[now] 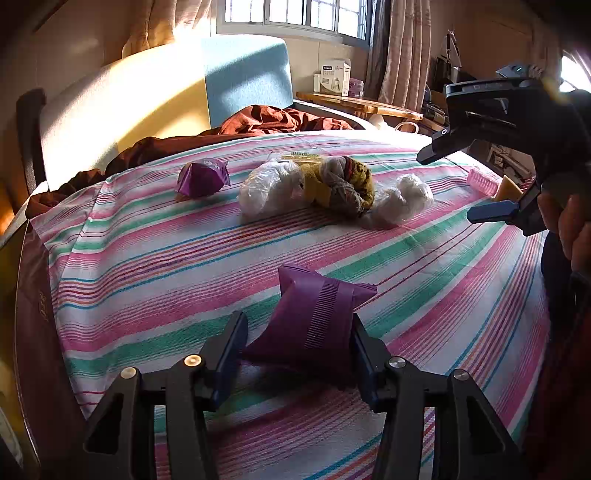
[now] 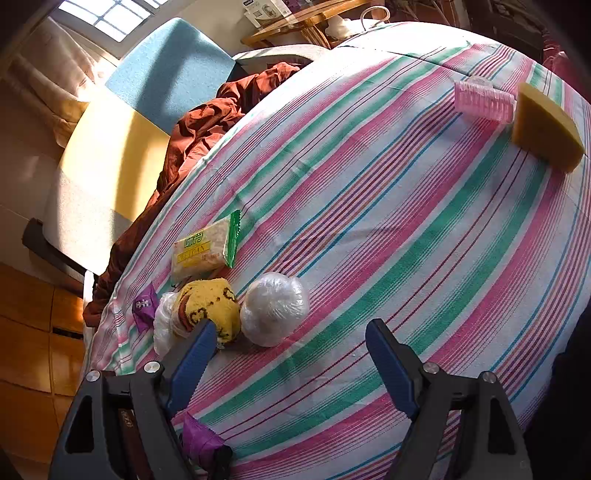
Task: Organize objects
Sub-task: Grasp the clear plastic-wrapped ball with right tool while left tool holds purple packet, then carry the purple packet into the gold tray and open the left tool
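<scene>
On the pink-and-green striped bedsheet (image 1: 155,258), the left tongs (image 1: 295,349) pinch a puffy purple foil packet (image 1: 314,314), its crimped ends flaring beyond the pads, presumably to carry it toward the far cluster: a matching purple packet (image 1: 202,177), two clear plastic bundles (image 1: 269,190) and a yellow knotted cloth (image 1: 343,184). The right tongs (image 2: 291,360) hang spread and empty above the sheet, probably ready for the next pick.

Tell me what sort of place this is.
Most likely a bedroom in a home. The objects lie on a bed covered by a striped sheet, a padded headboard stands behind it, and a curtained window with a wooden side table sits beyond.
</scene>
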Motion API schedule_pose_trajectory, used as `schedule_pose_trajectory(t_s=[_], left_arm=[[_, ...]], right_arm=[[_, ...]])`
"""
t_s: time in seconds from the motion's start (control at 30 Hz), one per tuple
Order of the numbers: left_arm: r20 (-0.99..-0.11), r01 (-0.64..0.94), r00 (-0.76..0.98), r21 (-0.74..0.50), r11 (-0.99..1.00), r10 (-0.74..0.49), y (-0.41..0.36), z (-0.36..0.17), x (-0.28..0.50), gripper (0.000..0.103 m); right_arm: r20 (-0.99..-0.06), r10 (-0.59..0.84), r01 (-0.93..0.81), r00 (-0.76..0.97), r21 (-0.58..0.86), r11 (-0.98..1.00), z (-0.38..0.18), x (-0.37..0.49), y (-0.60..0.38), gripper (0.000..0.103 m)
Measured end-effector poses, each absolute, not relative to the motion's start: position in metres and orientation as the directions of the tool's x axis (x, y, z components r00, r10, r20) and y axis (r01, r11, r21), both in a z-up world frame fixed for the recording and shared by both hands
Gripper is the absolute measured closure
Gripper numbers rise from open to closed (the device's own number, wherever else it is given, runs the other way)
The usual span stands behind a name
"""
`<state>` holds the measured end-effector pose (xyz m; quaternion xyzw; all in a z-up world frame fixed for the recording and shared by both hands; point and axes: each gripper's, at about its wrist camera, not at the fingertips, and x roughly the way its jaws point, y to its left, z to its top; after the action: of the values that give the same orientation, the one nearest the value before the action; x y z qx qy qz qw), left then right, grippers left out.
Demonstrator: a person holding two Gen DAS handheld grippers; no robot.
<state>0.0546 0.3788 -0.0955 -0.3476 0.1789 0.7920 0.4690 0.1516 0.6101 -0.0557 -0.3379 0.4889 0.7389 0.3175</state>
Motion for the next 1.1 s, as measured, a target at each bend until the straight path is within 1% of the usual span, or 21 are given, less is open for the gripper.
schedule_pose_trajectory(t_s=[0.07,0.27,0.33,0.37,0.4,0.43,0.5,0.57,0.67,0.8,1.0,1.1], left_arm=[[-0.717,-0.867,-0.315,-0.048,-0.495,0.621,0.378,-0.096,0.054,0.049],[-0.715,-0.868,-0.307,-0.061,-0.493,0.628,0.377,-0.096,0.053,0.049],[-0.715,-0.868,-0.306,-0.062,-0.493,0.628,0.377,-0.096,0.053,0.048],[-0.715,-0.868,-0.306,-0.062,-0.493,0.628,0.377,-0.096,0.053,0.048],[-0.715,-0.868,-0.305,-0.063,-0.493,0.629,0.377,-0.096,0.053,0.048],[-0.715,-0.868,-0.304,-0.065,-0.493,0.629,0.377,-0.096,0.053,0.048],[-0.715,-0.868,-0.301,-0.069,-0.492,0.631,0.376,-0.095,0.052,0.048],[-0.714,-0.867,-0.298,-0.075,-0.492,0.633,0.376,-0.095,0.051,0.048],[-0.714,-0.867,-0.294,-0.081,-0.491,0.636,0.375,-0.095,0.051,0.048],[-0.713,-0.867,-0.292,-0.083,-0.491,0.637,0.375,-0.095,0.051,0.049],[-0.714,-0.862,-0.303,-0.076,-0.500,0.631,0.373,-0.093,0.051,0.050],[-0.719,-0.855,-0.294,-0.097,-0.509,0.630,0.367,-0.091,0.050,0.051]], right_arm=[[-0.808,0.134,-0.795,-0.573,0.509,-0.331,-0.056,0.145,0.611,0.024],[-0.850,0.105,-0.813,-0.517,0.448,-0.372,-0.068,0.114,0.617,0.029],[-0.859,0.084,-0.809,-0.505,0.437,-0.393,-0.073,0.107,0.619,0.037],[-0.872,0.069,-0.812,-0.485,0.419,-0.407,-0.077,0.103,0.618,0.050],[-0.885,0.061,-0.815,-0.462,0.396,-0.423,-0.080,0.100,0.615,0.056],[-0.884,0.062,-0.811,-0.463,0.394,-0.432,-0.079,0.100,0.614,0.057],[-0.886,0.120,-0.819,-0.448,0.353,-0.453,-0.071,0.102,0.611,0.065],[-0.892,0.155,-0.836,-0.425,0.320,-0.445,-0.068,0.109,0.611,0.066],[-0.893,0.172,-0.846,-0.416,0.310,-0.434,-0.066,0.116,0.612,0.066],[-0.888,0.232,-0.847,-0.397,0.257,-0.466,-0.056,0.113,0.609,0.066],[-0.878,0.260,-0.839,-0.402,0.240,-0.488,-0.051,0.110,0.609,0.066],[-0.872,0.268,-0.834,-0.411,0.241,-0.496,-0.048,0.108,0.608,0.066]])
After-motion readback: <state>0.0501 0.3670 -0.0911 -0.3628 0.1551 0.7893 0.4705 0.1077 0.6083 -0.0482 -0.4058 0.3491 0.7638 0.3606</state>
